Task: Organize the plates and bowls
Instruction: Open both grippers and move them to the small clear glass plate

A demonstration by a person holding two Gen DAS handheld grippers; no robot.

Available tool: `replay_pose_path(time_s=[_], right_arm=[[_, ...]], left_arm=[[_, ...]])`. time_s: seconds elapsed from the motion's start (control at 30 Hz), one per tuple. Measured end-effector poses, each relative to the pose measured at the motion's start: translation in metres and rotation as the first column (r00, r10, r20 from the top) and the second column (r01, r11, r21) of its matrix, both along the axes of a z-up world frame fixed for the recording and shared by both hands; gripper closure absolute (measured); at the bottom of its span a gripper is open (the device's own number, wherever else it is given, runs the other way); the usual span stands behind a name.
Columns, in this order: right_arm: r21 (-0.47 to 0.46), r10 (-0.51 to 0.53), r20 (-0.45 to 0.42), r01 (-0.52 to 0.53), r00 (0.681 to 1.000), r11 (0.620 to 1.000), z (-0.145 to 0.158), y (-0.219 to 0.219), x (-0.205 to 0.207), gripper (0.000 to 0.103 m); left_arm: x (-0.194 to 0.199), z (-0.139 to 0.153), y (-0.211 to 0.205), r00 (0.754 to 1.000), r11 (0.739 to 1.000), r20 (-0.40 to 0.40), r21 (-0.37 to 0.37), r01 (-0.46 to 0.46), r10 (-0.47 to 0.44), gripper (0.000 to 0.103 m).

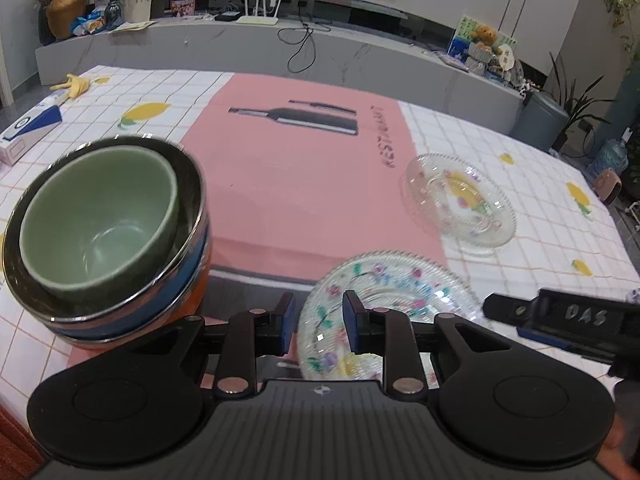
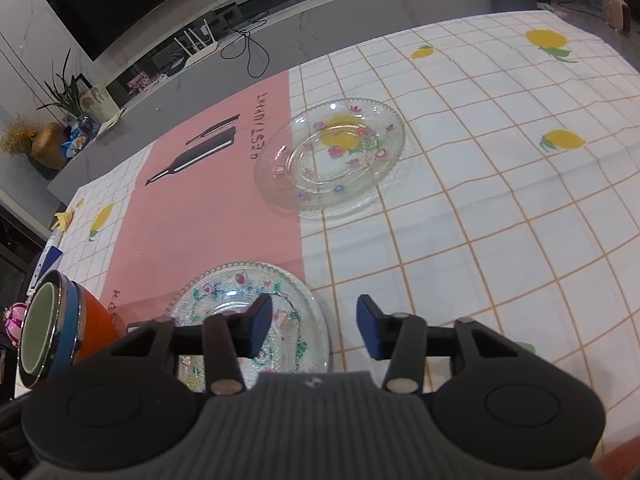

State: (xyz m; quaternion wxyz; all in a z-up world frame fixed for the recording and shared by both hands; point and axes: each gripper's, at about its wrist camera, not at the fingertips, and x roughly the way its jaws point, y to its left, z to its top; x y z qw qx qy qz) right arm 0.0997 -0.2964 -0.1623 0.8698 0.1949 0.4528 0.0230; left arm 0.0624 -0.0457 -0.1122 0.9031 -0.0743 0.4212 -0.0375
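A stack of bowls stands at the left: a green bowl nested in a steel-rimmed blue bowl on an orange bowl. A near glass plate with flower print lies just ahead of my left gripper, which is open and empty. A second glass plate lies farther right; it also shows in the right wrist view. My right gripper is open and empty, its left finger over the near plate.
A pink placemat lies on the checked lemon tablecloth. A banana peel and a blue-white box sit at the far left. A grey TV bench stands beyond the table.
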Motion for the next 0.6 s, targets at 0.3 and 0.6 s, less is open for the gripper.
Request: replay_pose_path(time_s=[0.3,0.6], right_arm=[[-0.109,0.007,0.075,0.002,0.997,0.994,0.033,-0.002,-0.004,0.040],[-0.100,-0.044,0.120,0.056,0.992,0.993,0.060,-0.030,0.023,0.033]], left_arm=[[0.011,0.030,-0.024,0.997,0.998,0.044,-0.002,0.070,-0.070,0.068],[0.040,0.048,-0.041,0.995,0.996,0.067,-0.022,0.081,-0.079,0.067]])
